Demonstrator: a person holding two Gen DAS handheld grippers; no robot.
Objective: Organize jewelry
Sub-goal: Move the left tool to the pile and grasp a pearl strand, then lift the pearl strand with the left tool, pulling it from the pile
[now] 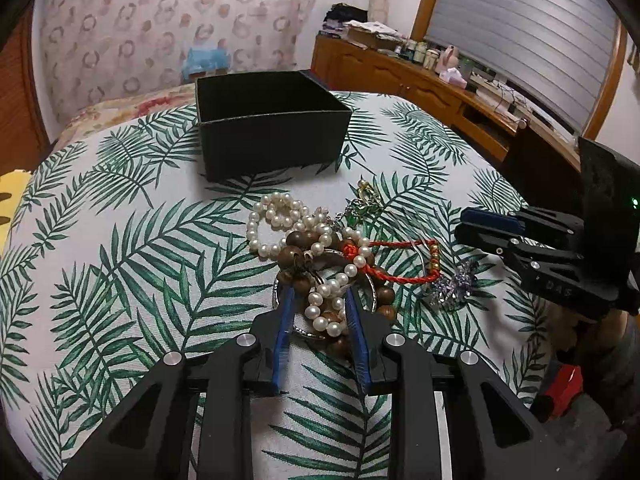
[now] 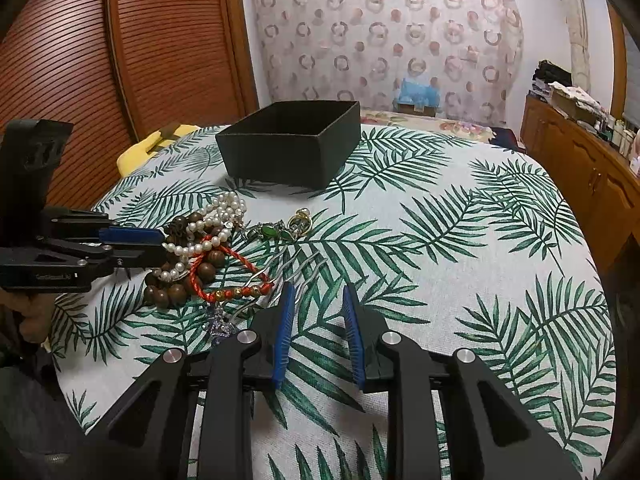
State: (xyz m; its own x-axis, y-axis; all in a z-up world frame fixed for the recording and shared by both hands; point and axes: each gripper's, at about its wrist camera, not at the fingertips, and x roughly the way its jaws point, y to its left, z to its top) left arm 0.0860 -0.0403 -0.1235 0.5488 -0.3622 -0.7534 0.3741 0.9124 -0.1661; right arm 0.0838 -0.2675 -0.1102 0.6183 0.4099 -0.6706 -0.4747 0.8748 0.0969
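A tangled pile of jewelry lies on the leaf-print cloth: a pearl strand (image 1: 280, 216), brown wooden beads (image 1: 298, 248), a red cord bracelet (image 1: 404, 258), a green and gold piece (image 1: 362, 202) and a sparkly hair comb (image 1: 452, 288). An open black box (image 1: 268, 120) stands behind the pile; it also shows in the right wrist view (image 2: 292, 140). My left gripper (image 1: 318, 300) is open, its jaws around the near end of the pearls and wooden beads. My right gripper (image 2: 316, 296) is open and empty, just right of the pile (image 2: 200, 256).
The round table's cloth (image 2: 460, 240) falls away at the edges. A wooden sideboard (image 1: 420, 80) with bottles and clutter stands to the right. A slatted wooden door (image 2: 100, 60) and a patterned curtain (image 2: 380, 32) are behind. A yellow object (image 2: 136, 148) lies past the table's far left edge.
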